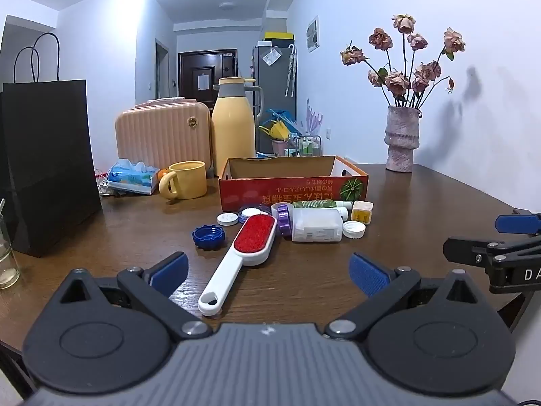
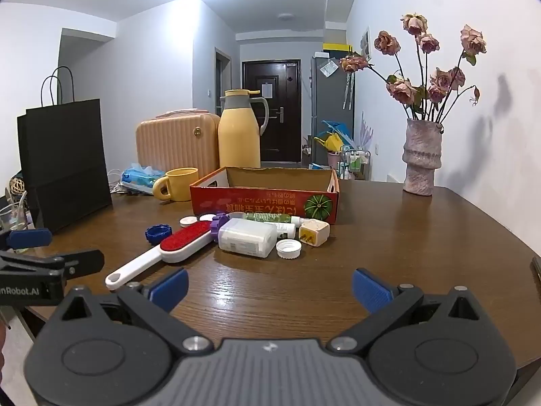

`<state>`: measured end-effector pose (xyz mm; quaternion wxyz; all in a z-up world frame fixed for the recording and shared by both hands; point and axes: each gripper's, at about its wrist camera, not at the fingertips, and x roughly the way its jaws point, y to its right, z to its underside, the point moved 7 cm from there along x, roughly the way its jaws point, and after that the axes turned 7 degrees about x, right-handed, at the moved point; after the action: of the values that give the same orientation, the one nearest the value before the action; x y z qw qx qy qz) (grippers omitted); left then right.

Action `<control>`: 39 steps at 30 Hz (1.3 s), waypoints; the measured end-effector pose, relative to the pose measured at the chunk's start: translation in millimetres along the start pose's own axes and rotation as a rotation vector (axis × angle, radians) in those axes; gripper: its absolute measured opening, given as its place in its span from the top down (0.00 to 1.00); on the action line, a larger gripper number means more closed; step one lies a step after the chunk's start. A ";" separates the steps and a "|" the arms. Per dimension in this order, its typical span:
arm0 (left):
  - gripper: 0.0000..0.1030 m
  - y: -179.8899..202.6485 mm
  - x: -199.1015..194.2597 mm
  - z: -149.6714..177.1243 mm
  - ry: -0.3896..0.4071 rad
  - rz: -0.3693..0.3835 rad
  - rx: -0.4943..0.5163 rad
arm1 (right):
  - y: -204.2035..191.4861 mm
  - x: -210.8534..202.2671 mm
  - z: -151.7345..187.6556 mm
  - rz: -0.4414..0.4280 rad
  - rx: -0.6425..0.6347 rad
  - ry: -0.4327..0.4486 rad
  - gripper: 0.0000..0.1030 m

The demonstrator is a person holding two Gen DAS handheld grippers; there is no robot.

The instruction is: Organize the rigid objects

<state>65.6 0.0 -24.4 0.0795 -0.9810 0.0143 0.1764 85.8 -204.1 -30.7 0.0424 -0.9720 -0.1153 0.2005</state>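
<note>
Since both our grippers, left gripper [image 1: 268,272] and right gripper [image 2: 269,289], hang spread apart and empty, the lint brush [image 1: 238,253] and bottles sit loose on the bench [image 1: 422,209], right before the cardboard box [image 1: 292,182], probably their home.

- left tongs [image 1: 268,274]: black linkage arms, silver pivot screws, ribbed blue pads, grey ridged housing with two round black discs.
- right tongs [image 2: 270,287]: same build; white lettering "da" on its black side.
</note>
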 end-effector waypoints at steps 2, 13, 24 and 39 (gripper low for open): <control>0.00 0.0 0.1 0.2 -0.004 0.000 0.000 | 0.6 -0.3 -0.1 0.000 0.001 0.002 0.00; 0.00 -2.9 1.8 1.2 -0.009 0.007 -0.014 | 3.4 -2.9 0.0 -0.004 0.013 0.000 0.00; 0.00 -1.6 0.1 0.5 -0.008 0.007 -0.013 | 0.6 -1.2 0.5 -0.002 0.013 -0.002 0.00; 0.00 -2.6 0.2 -0.4 -0.007 0.005 -0.015 | -0.1 -1.4 0.1 -0.002 0.011 -0.002 0.00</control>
<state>66.1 2.5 -23.6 0.0715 -0.9809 0.0153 0.1803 84.5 -204.3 -30.3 0.0480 -0.9714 -0.1151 0.2019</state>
